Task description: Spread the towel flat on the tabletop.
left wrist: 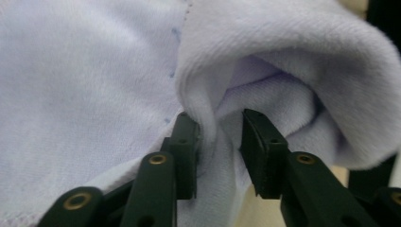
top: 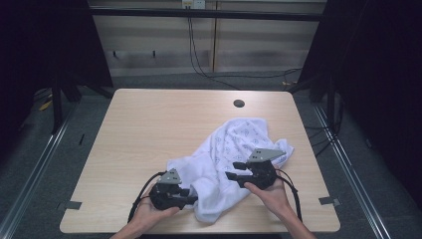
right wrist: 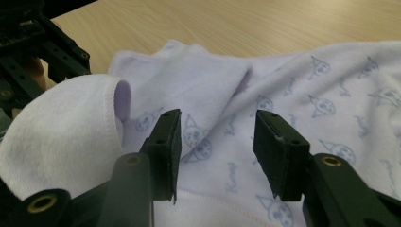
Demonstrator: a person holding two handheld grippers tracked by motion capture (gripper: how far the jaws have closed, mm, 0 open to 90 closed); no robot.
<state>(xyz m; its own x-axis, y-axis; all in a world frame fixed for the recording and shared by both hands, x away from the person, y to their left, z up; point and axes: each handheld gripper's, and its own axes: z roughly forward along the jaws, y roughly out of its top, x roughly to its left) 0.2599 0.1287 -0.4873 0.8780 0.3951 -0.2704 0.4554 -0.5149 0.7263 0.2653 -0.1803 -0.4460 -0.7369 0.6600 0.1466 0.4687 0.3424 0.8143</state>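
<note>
From above, a white towel printed with small pale-blue figures is seen crumpled on the near right part of a light wooden table. Its far end reaches toward the right edge, and its near fold lies close to the front edge. The left gripper is held at the towel's near left fold, while the right gripper is held over the middle of the cloth. The left and far parts of the table top are left bare, apart from a dark round cable hole near the far edge.

Along the left gripper, a thick rolled fold of the towel is seen between the two black jaws. The left jaw is pressed against the cloth, the right jaw stands just off it, and the gap is narrow, so the fold is not yet pinched. A stitched hem is visible at the lower left.

Along the right gripper, the jaws are held wide apart over the flat printed side of the towel, with nothing gripped. Small cursive writing is printed among the figures, but it cannot be read with certainty. Bare wood lies beyond the towel's far edge.
</note>
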